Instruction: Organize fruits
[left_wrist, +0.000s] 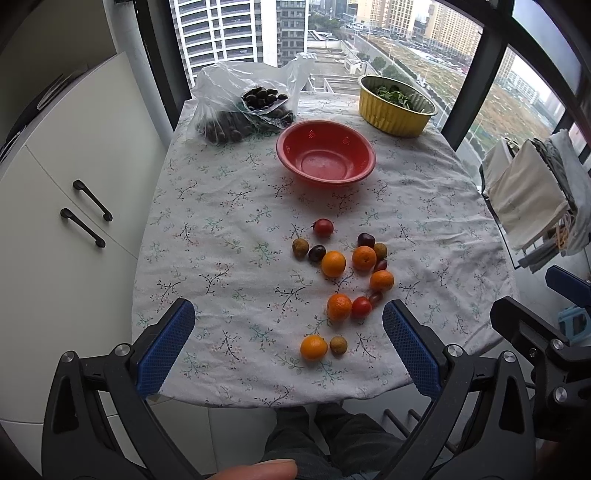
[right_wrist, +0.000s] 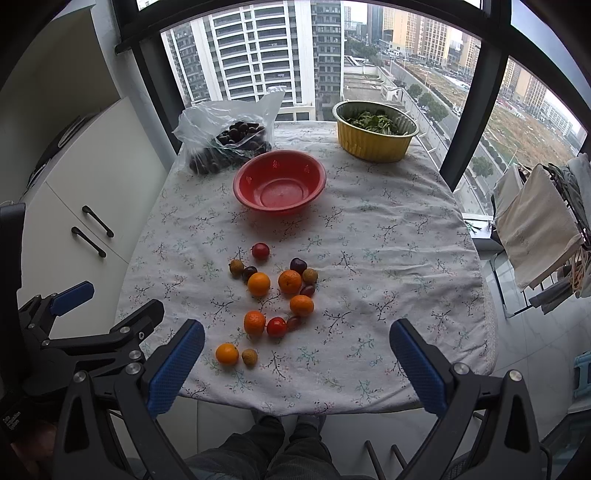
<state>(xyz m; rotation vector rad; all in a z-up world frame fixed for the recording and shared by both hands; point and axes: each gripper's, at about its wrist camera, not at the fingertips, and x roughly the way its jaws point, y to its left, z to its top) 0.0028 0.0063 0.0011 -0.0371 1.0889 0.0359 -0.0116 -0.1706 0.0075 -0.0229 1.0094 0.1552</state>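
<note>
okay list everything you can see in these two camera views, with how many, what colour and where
red bowl: one, red, empty, far middle of the table
foil tub: one, gold, holds green leaves, far right corner
plastic bag: one, clear, dark brown round things inside, far left corner
oranges: five, orange, scattered on the near half
cherry tomatoes: two red, one near, one farthest of the cluster
small brownish fruits: three, among the oranges
dark purple fruits: four, among the oranges
tablecloth: one, white floral
cabinet: white, left of the table
drying rack: right, cloths hanging
left gripper: open, blue pads
right gripper: open, blue pads
legs: under the table edge
</note>
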